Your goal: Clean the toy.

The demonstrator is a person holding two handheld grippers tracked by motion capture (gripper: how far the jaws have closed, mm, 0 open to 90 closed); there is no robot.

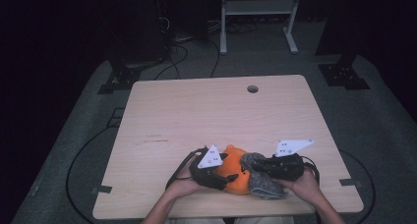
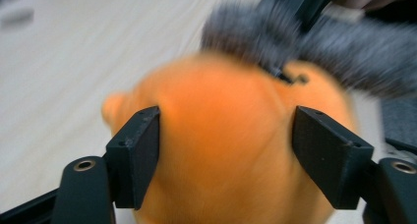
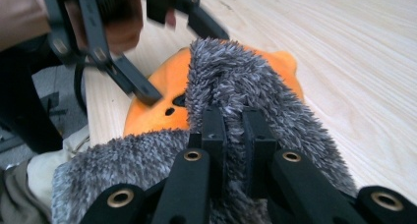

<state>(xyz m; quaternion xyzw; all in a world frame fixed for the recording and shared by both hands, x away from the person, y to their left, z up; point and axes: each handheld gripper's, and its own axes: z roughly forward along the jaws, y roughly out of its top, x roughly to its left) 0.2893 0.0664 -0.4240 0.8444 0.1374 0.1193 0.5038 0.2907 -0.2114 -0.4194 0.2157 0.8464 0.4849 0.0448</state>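
Orange plush toy point(image 1: 235, 171) between parted left hand-held gripper point(image 2: 226, 155); right hand-held gripper point(image 3: 233, 130) clamps grey fuzzy cloth point(image 3: 255, 86).

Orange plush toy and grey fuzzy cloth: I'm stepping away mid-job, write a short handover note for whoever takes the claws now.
Left claw: jaws stand on either side of the orange plush toy; whether the pads press on it I cannot tell.
Right claw: shut on a fold of the grey fuzzy cloth.
Where: both lie at the near edge of the wooden table, the cloth draped over the toy's far side.
Done: cloth gripped and partly over the toy.
Left: it looks like the cloth must either come off or go on fully; steady the toy first.
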